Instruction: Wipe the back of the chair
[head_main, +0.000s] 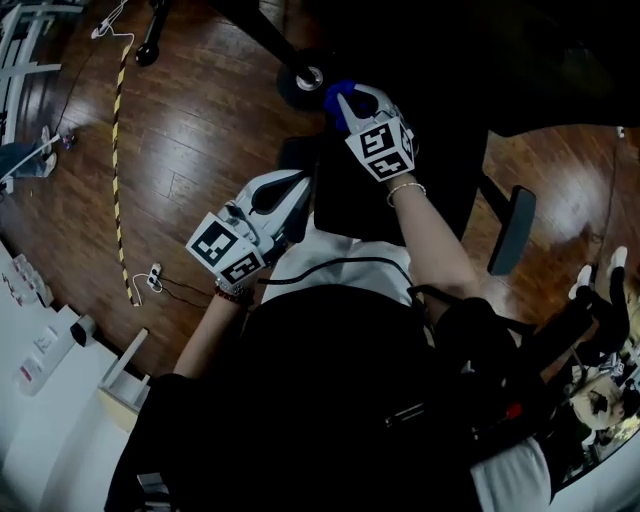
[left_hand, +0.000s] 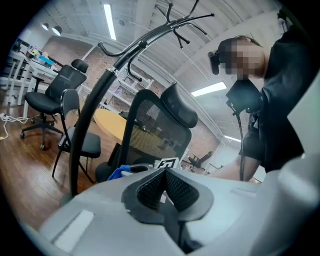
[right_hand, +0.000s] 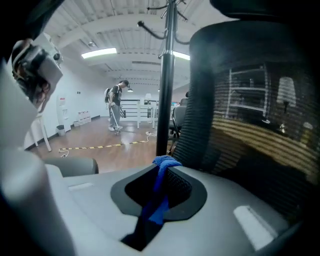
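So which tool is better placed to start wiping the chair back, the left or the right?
The right tool, probably: its jaws are shut on the blue cloth, and the mesh chair back stands close beside it. The left tool is shut on nothing.

1. I read a dark wooden plank floor (head_main: 200, 130), glossy under the lamps.
2. A yellow-and-black striped tape (head_main: 115, 150) runs across the planks.
3. The white ceiling is ribbed and carries long lit light strips (left_hand: 109, 20).
4. A black coat stand (right_hand: 165, 75) stands upright, with hooks at its top.
5. I note a black office chair (left_hand: 47, 101) and, near it, a round yellow table (left_hand: 107, 122).
6. White walls (right_hand: 75, 85) and a white railing (right_hand: 132, 107) close the far end.
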